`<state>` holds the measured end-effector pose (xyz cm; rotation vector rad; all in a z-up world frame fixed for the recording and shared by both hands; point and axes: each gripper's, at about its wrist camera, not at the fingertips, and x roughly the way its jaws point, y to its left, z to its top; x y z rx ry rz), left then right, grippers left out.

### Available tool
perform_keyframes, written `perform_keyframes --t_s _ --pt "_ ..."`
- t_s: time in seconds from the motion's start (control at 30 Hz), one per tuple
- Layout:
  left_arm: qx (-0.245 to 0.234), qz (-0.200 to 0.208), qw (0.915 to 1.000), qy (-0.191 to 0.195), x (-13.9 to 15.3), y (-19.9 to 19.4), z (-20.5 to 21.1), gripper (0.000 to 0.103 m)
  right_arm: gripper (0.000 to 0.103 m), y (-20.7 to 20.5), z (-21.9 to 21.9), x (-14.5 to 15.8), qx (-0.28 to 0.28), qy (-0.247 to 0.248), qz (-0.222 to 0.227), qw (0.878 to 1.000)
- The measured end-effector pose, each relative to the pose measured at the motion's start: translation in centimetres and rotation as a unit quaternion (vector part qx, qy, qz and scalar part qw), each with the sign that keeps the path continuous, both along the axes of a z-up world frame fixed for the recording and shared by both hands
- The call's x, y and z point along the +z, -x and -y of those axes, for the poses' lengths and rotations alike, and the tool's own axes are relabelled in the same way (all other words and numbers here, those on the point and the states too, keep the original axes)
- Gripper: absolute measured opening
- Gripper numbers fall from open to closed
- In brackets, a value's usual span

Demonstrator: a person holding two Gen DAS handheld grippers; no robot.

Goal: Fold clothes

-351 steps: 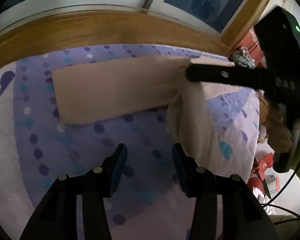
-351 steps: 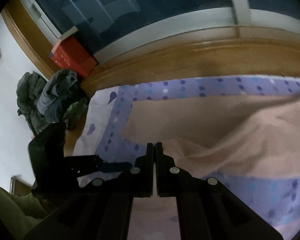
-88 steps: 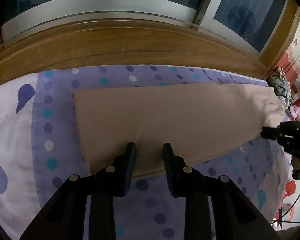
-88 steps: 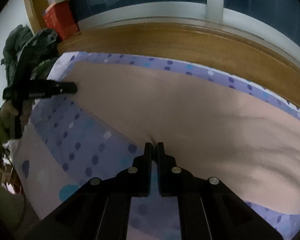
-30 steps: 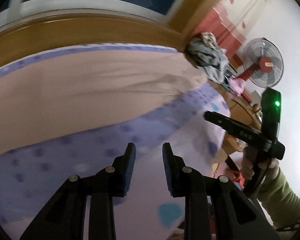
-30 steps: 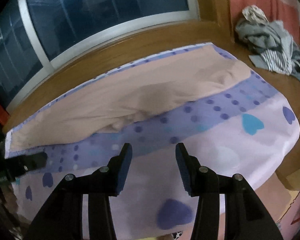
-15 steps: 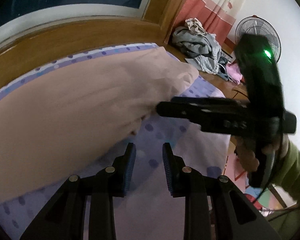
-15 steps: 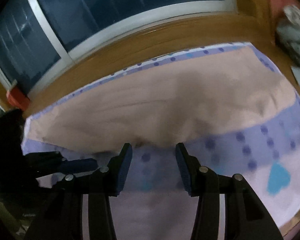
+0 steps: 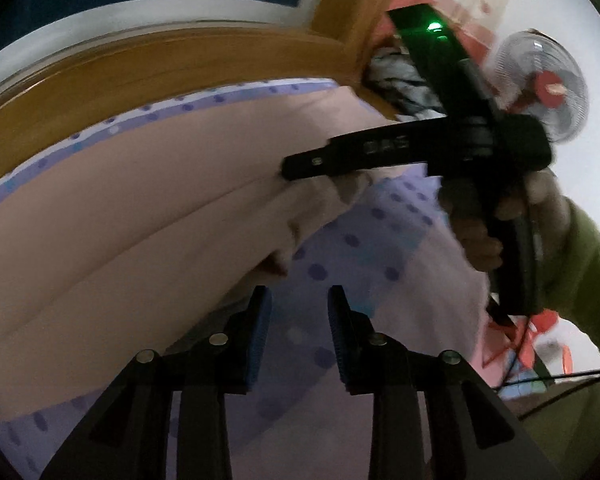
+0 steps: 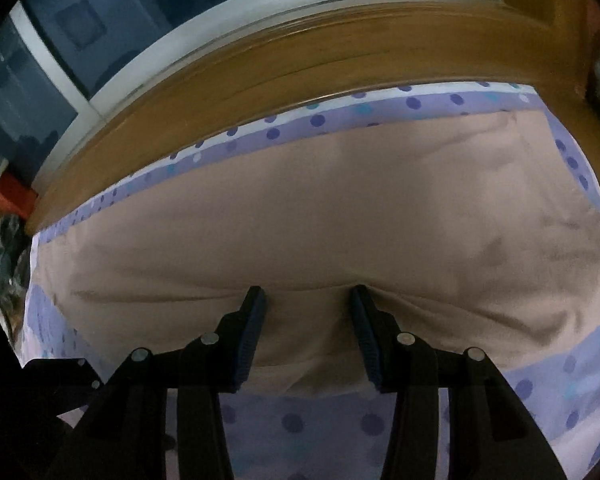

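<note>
- Bed sheet, purple with dots, is the work surface; wood ledge runs along its far edge, dark window above that.
- Beige garment lies lengthwise on the sheet, close to the far edge; only a thin dotted strip of sheet shows between it and the ledge.
- Near edge of garment is wrinkled and bulges toward the camera in the right wrist view; right end has soft creases.
- Right gripper: jaws apart, straddling the near edge of the garment. Cloth sits between the pads; no pinch visible, so released.
- In the left wrist view the right gripper shows from the side, tip at the garment's near edge, with a bunch of cloth hanging just under it. Whether it touches: can't tell from this angle.
- Right hand wraps the handle, green sleeve behind it.
- Left gripper: jaws opening, nothing between them, only sheet beyond. Its left finger is just beside the garment's edge; contact unclear.
- Open room: wide bare sheet on the near side of the garment in both views; tight on the far side.
- Sheet drops off at its right edge; past it a fan and a clothes pile by the ledge corner.
- Red box at the ledge's left end.
</note>
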<state>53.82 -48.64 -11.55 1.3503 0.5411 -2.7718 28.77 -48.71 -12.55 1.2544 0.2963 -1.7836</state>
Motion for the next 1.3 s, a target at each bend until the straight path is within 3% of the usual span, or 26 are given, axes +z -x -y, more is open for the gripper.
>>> perform_keyframes --t_s 0.13,0.3,0.47,0.6,0.7,0.77,0.87,0.93,1.23,1.3 --pt "0.033 -0.009 0.9994 0.005 0.4 0.4 0.1 0.030 0.044 0.9 -0.3 -0.1 0.013 0.006 0.025 1.000" --pt "0.033 0.011 0.9991 0.026 -0.4 1.8 -0.2 0.030 0.041 1.8 -1.4 -0.4 0.016 0.026 0.060 0.998" --pt "0.032 0.007 0.9986 0.042 -0.6 3.3 -0.3 0.031 0.037 1.9 -2.1 -0.3 0.023 0.038 0.064 0.997" --pt "0.028 0.008 0.9985 0.047 -0.5 3.6 -0.5 0.031 0.038 2.5 -5.6 1.9 -0.012 0.084 0.074 0.994" --pt "0.025 0.006 0.9983 0.052 -0.4 3.6 -0.6 0.031 0.040 4.0 -11.2 3.4 -0.079 0.101 0.062 0.990" --pt "0.022 0.003 0.9983 0.054 -0.4 3.6 -0.7 0.031 0.040 5.9 -14.7 2.8 -0.148 0.097 0.078 0.981" --pt "0.014 0.001 0.9983 0.057 -0.5 3.6 -0.8 0.031 0.040 8.9 -18.7 0.6 -0.242 0.109 0.141 0.954" --pt "0.009 0.002 0.9983 0.058 -0.5 3.8 -0.8 0.031 0.040 10.1 -19.7 -0.3 -0.266 0.133 0.170 0.939" --pt "0.003 -0.005 0.9982 0.059 -0.5 3.8 -1.3 0.033 0.040 12.5 -17.4 -1.6 -0.299 0.147 0.184 0.925" --pt "-0.001 -0.008 0.9980 0.063 -0.5 3.8 -1.4 0.033 0.040 12.8 -17.4 -1.7 -0.298 0.147 0.176 0.927"
